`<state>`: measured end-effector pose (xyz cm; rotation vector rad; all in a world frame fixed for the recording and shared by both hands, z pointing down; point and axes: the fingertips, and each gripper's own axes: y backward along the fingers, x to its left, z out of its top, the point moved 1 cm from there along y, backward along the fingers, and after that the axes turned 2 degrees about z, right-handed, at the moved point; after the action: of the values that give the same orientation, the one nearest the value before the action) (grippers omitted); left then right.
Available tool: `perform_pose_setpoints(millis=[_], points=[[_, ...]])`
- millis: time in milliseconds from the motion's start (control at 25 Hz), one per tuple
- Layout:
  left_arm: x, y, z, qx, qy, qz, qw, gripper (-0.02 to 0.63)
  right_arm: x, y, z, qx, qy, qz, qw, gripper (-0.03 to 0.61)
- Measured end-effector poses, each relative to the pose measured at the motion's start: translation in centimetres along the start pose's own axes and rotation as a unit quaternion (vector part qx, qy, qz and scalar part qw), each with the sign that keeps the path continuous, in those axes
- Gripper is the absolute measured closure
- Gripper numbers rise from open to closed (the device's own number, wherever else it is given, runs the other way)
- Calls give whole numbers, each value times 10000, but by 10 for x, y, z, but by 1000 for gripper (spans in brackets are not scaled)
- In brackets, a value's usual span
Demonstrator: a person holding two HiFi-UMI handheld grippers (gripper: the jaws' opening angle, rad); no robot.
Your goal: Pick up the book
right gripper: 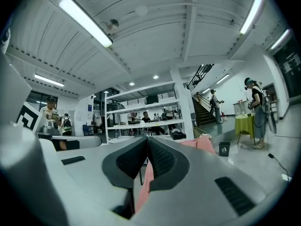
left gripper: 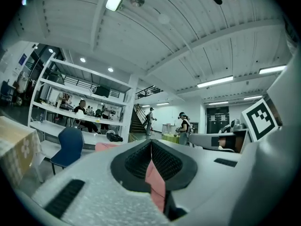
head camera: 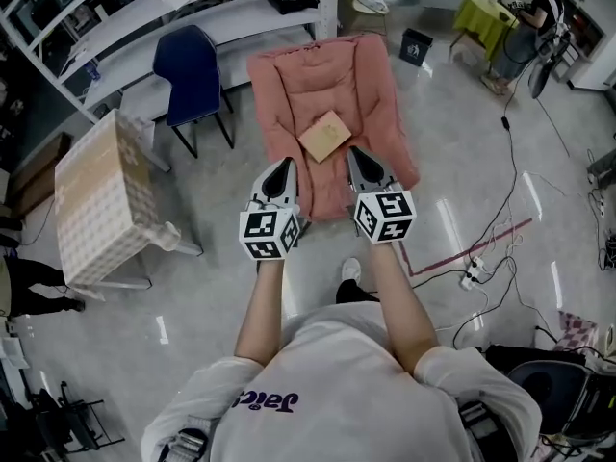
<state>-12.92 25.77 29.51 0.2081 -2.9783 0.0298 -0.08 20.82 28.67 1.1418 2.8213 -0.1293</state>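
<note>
Lying flat, book (head camera: 324,136) long axis diagonal; left gripper (head camera: 285,166), right gripper (head camera: 355,153) closed, empty.

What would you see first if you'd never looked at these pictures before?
The big pink padded seat in the middle of the floor jumps out, with a tan book lying flat on it. Just in front, the left gripper and the right gripper point toward the book, both shut and empty. A dark blue chair stands left of the seat.

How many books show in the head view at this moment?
1: a tan book lies on the pink cushioned chair. Any on the shelves would be too small to tell.
</note>
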Motion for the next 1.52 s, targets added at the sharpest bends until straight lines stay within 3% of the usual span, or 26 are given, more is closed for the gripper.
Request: perform_pose_setpoints(millis=[360, 440, 720, 960, 1240, 1520], points=[[7, -108, -18, 276, 102, 338, 9990, 597, -107, -66, -3, 266, -281, 56, 9992, 565], [6, -121, -30, 333, 103, 380, 9987, 597, -123, -74, -16, 374, -398, 118, 9984, 565], [12, -157, -92, 1117, 144, 274, 9933, 597, -145, -103, -82, 1155, -810, 319, 9895, 563], [24, -192, -141, 1694, 192, 155, 9852, 597, -151, -126, -136, 1723, -1067, 362, 9786, 563], [56, -256, -203, 2343, 253, -103, 9718, 597, -190, -167, -194, 2197, -1400, -62, 9655, 563], [105, -320, -258, 3008, 109, -282, 9532, 597, -224, -210, -269, 2583, -2142, -308, 9415, 563]])
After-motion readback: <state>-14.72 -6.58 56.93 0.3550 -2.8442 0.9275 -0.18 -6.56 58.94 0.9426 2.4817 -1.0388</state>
